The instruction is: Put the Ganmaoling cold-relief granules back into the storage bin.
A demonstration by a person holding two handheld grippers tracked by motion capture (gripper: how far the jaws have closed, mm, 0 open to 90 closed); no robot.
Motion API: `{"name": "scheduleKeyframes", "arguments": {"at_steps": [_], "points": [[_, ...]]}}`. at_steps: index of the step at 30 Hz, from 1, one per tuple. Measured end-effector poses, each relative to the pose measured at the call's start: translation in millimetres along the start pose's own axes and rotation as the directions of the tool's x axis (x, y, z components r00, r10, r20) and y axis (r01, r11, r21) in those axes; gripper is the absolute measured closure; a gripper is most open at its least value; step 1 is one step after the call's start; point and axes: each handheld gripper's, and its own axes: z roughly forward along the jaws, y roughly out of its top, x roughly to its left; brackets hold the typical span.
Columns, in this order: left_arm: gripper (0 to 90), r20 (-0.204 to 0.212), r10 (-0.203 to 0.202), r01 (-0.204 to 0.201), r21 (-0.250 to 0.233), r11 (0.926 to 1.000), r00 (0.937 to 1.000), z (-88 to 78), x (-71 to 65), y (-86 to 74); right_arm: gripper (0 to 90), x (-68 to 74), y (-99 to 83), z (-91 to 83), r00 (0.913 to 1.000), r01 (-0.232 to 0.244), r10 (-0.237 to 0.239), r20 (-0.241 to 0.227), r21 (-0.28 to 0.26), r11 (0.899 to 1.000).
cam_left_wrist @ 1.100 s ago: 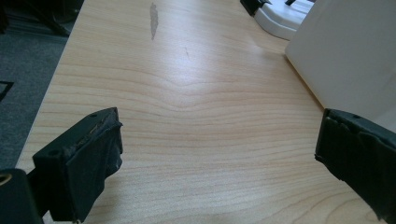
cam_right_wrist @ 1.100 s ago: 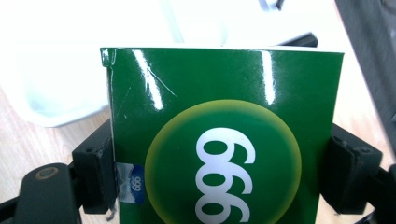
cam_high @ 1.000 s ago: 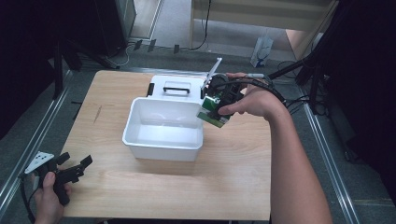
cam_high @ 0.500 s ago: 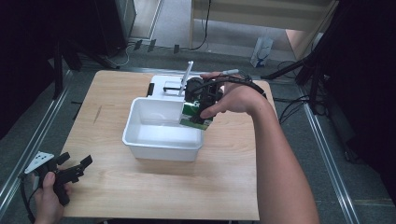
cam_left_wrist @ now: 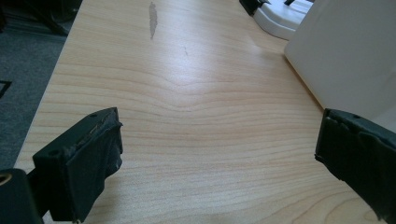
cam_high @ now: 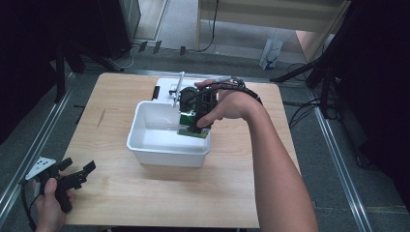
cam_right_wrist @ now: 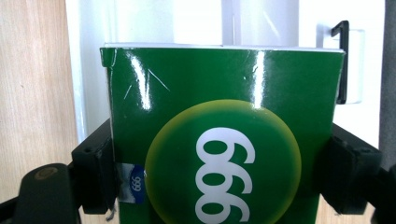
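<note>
Over wooden table [cam_high: 232, 193], right hand-held gripper [cam_high: 196, 126] downward, clamping green box [cam_right_wrist: 224, 140].

Likely a lab — tripod legs [cam_high: 72, 58], cables [cam_high: 212, 29].

Green box [cam_right_wrist: 224, 140] clamped between black tongs [cam_right_wrist: 222, 175], pads pressing left and right sides; glossy face toward camera, yellow-green disc with white numerals, small blue sticker at lower left edge. Beyond box top: white bin [cam_right_wrist: 196, 23], black handle [cam_right_wrist: 343, 60] on white lid at upper right. Wooden counter [cam_right_wrist: 32, 93] along left
</note>
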Motion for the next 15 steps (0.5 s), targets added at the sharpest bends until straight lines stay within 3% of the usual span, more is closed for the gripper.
{"name": "scheduleKeyframes", "arguments": {"at_steps": [15], "points": [[1.2,-0.002,0.004,-0.004,0.002,1.0000,1.0000,0.2,0.0,0.1,16.0,1.1,-6.6,28.5,0.9994,0.000,0.000,-0.034,0.018,1.000]]}}
